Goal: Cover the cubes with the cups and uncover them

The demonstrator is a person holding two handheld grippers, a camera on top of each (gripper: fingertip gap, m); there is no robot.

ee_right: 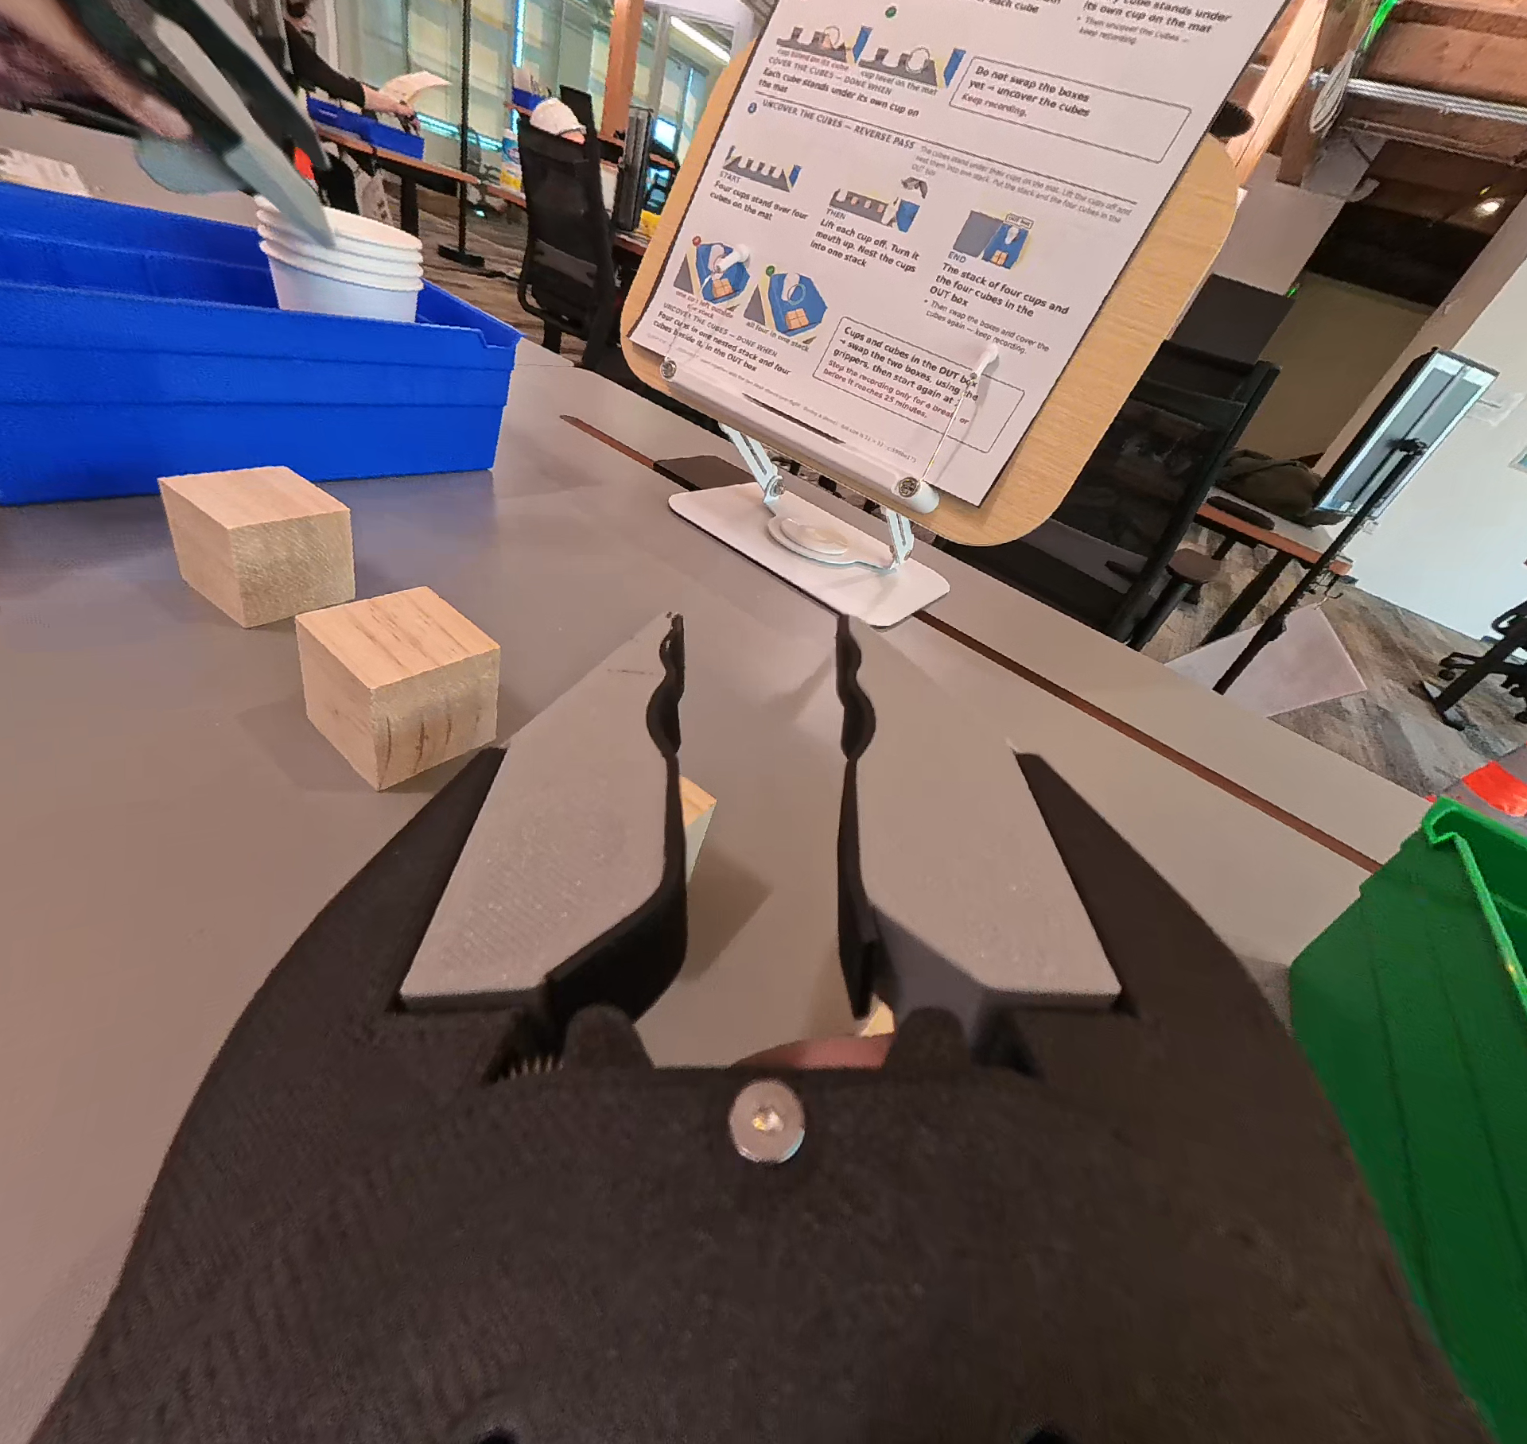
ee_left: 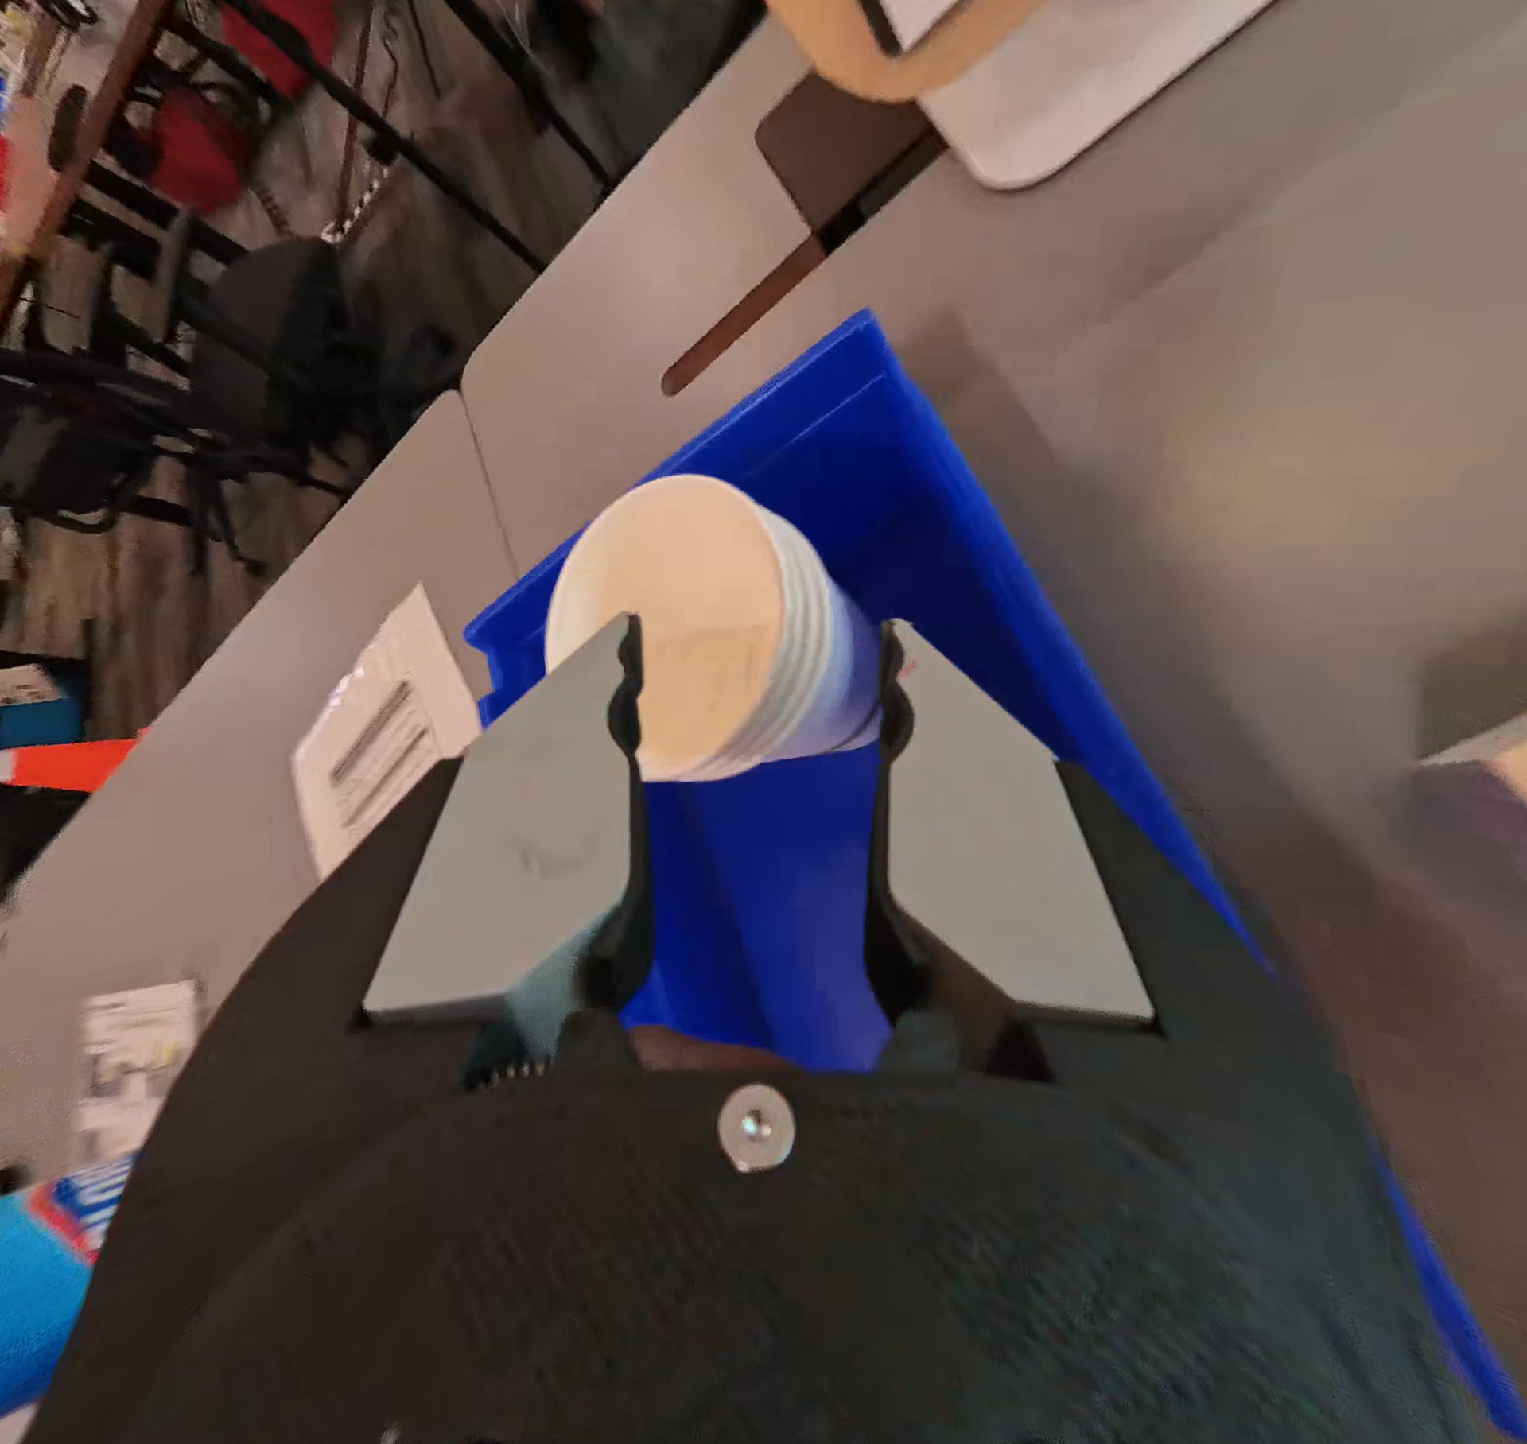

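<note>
Grey and broad, the table (ee_right: 578,496) fills both views, with an open office of chairs and desks behind it. Taking the blue bin (ee_right: 248,380) as the landmark: it sits at the table's far left in the right wrist view, and probably serves as the supply box, since the stack of white cups (ee_right: 343,268) stands nested inside it, mouths up. Beyond the bin's right end stands a tilted wooden board carrying an instruction sheet (ee_right: 950,190), apparently propped so the person can read it while working. A green bin (ee_right: 1421,1032) lies well apart from the blue bin, at the opposite edge.

Just in front of the blue bin, two wooden cubes (ee_right: 397,686) rest on the table apart from each other, likely spaced so that a cup can go over each. A corner of a third cube (ee_right: 694,814) shows nearer the camera, partly hidden behind the right gripper (ee_right: 756,636).

The left gripper (ee_left: 760,636) is tipped steeply down over the blue bin, its jaws spread to either side of the cup stack; the view is blurred, and no firm pinch on the cups is plain. It looks poised to take the cups, so covering has not begun. The right gripper hovers low and roughly level over the table, jaws parted on nothing.
</note>
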